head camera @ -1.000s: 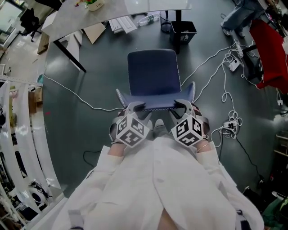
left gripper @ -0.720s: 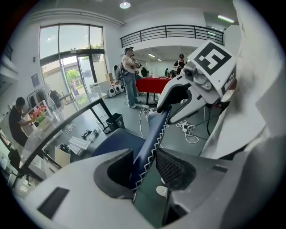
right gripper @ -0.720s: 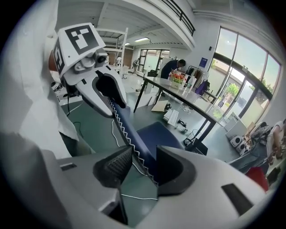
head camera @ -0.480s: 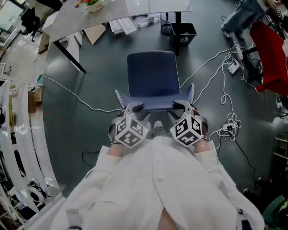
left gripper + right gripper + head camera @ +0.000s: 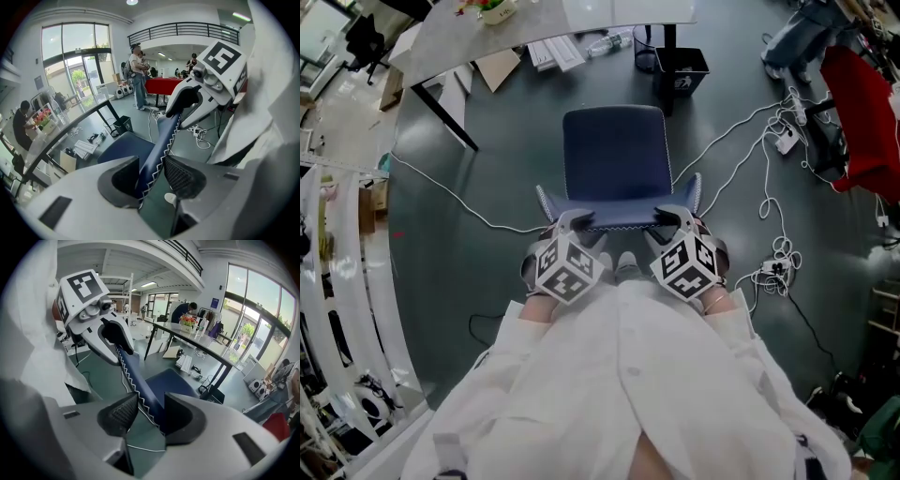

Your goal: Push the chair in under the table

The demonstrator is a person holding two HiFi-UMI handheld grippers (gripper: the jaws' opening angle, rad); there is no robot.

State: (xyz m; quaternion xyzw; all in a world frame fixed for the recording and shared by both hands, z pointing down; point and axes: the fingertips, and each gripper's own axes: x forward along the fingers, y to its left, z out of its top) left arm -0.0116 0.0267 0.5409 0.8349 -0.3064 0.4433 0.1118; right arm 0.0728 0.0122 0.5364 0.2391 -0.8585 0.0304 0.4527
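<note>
Head view first: the chair (image 5: 614,155) stands on the dark floor (image 5: 487,272) right in front of the person, seat towards the counter (image 5: 581,14) and backrest (image 5: 619,218) nearest the white coat (image 5: 628,394). It is not under the counter. A stretch of bare floor lies between the seat's front edge and the counter's edge, and a black bin (image 5: 682,67) sits just past the seat's far right corner, by the counter's leg. White cables (image 5: 769,150) trail across the floor to the right of the chair.

Both claws sit on the top edge of the backrest, one near each end, marker cubes facing up. The left claw (image 5: 575,221) is on the left end and the right claw (image 5: 673,215) on the right end.

In the left gripper view, the left claw (image 5: 151,165) is spread, with the blue padded backrest (image 5: 157,140) and its white zigzag stitching running up between the jaws. The padding lies against the outer jaw, floor shows between it and the ribbed pad (image 5: 180,176), and the jaws have just been opening.

In the right gripper view, the right claw (image 5: 151,401) mirrors it. Its jaws are spread astride the backrest (image 5: 140,380), padding against the far jaw, with a wedge of floor between the stitched edge and the ribbed pad (image 5: 119,416).
</note>
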